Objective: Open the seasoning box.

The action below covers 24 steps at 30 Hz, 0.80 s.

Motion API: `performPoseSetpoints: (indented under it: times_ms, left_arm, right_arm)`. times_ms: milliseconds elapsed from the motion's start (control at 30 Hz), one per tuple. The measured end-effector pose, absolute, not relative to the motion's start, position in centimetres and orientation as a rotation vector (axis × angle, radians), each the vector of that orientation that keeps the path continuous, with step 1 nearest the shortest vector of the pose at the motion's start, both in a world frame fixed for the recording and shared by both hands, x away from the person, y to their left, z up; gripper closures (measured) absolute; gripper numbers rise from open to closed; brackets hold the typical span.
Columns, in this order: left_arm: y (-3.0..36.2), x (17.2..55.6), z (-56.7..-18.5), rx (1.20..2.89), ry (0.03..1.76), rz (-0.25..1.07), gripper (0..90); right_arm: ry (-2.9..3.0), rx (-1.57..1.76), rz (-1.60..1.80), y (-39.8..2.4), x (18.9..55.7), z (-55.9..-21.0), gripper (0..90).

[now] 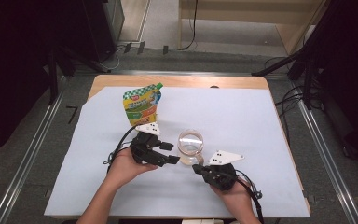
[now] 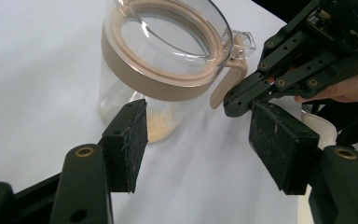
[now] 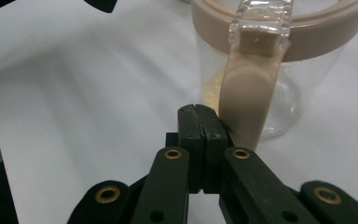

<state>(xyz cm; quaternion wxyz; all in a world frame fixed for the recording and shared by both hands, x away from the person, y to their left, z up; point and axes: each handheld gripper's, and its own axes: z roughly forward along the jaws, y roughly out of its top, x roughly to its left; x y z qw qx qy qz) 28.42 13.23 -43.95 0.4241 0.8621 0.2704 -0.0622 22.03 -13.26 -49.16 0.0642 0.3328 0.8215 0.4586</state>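
Note:
A clear jar [image 1: 190, 147] with a beige lid ring stands mid-table, a little pale powder on its bottom [image 2: 161, 126]. Its beige handle [image 3: 247, 100] faces the person. My left gripper [image 1: 170, 153] lies just left of the jar, its jaws open and empty, pads [image 2: 133, 140] near the jar's wall. My right gripper [image 1: 197, 168] is at the jar's near side, its jaws shut flat on each other. The tip of the right gripper [image 3: 198, 114] sits right beside the handle's lower end, with nothing between the jaws. In the left gripper view, the right gripper [image 2: 242, 100] points at the handle [image 2: 228, 86].
A green and yellow spouted pouch [image 1: 142, 105] stands upright behind the left gripper. A pale sheet [image 1: 242, 121] covers the wooden table. The table's edges drop off to a grey floor with cables and dark stands on both sides.

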Motion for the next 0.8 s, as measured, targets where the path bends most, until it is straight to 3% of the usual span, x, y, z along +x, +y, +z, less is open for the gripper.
performPoseSetpoints:
  times_ms: [800]
  left_arm:
    - [13.2, 28.5, -44.1, 2.169, 0.69, -0.133, 38.7]
  right_arm:
    - [2.401, 1.156, 1.358, -17.0, 23.9, -49.0, 90.0]
